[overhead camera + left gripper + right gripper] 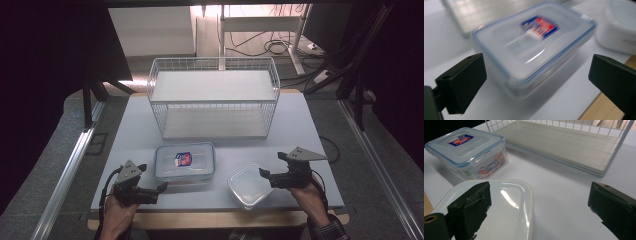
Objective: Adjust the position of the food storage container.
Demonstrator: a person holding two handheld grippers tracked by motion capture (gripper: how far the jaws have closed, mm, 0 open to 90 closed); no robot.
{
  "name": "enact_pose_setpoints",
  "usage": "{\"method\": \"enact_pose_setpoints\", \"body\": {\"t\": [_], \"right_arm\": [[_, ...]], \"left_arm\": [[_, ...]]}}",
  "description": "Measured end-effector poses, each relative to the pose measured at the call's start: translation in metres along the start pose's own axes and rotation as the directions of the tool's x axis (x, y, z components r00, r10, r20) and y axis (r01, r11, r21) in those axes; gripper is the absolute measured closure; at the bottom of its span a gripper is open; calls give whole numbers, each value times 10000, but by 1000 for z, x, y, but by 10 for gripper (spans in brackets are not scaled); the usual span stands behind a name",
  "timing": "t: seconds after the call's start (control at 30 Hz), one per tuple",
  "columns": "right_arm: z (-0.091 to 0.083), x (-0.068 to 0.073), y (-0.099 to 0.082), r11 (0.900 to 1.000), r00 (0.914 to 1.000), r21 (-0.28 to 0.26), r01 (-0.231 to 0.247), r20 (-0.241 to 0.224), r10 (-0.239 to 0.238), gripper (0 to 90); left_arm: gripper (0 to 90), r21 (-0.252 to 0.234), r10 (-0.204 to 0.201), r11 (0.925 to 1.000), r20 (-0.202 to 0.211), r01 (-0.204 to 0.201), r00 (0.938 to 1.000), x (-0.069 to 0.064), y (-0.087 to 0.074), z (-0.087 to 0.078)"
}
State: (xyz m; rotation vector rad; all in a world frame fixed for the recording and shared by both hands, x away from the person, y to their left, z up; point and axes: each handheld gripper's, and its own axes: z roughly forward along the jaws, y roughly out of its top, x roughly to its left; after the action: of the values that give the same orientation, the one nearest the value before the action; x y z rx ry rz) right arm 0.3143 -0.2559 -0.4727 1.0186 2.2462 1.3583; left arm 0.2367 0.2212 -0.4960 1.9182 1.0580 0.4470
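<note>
A clear box with a blue-rimmed lid and a blue-red label (184,161) sits at the table's front middle, with coloured packets inside (491,166). My left gripper (152,177) is at its front left corner and is open. In the left gripper view the box's near corner (524,82) lies ahead of my wide jaws, and neither pad touches it. A white lidded container (248,186) rests to the right of the box. My right gripper (272,165) is open just beyond the container's right edge, and its left finger (471,205) hangs over the lid (509,210).
A white wire rack with two shelf boards (213,97) stands at the back middle of the pale table (135,130); its lower board (559,142) is bare. The wooden table edge (215,219) runs along the front. Cables lie on the floor behind.
</note>
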Motion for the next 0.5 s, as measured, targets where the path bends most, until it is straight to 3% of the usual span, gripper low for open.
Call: {"method": "enact_pose_setpoints", "body": {"t": [0.07,0.13,0.2,0.3,0.4,0.5], "right_arm": [[-1,0,0,10000,10000,45,-62,36,62,50],[-1,1,2,9999,10000,111,14,-7,-14,32],[-2,4,3,9998,9996,130,137,-262,-133,18],[0,9,3,9987,9982,316,400,-452,-385,8],[4,11,3,9967,9977,651,486,-503,-453,11],[4,13,4,9946,9981,844,604,-200,-590,81]], "left_arm": [[26,107,123,9999,-104,-122,9999,0,-2,3],[26,411,517,9979,-321,-503,9981,-3,-2,8],[27,690,716,9952,-391,-688,9967,-7,-2,10],[29,870,689,9940,-274,-663,9972,-9,-2,11],[28,1032,696,9926,-549,-637,9961,-8,-3,13],[20,1031,581,9933,-648,-513,9962,-6,-4,12]]}}
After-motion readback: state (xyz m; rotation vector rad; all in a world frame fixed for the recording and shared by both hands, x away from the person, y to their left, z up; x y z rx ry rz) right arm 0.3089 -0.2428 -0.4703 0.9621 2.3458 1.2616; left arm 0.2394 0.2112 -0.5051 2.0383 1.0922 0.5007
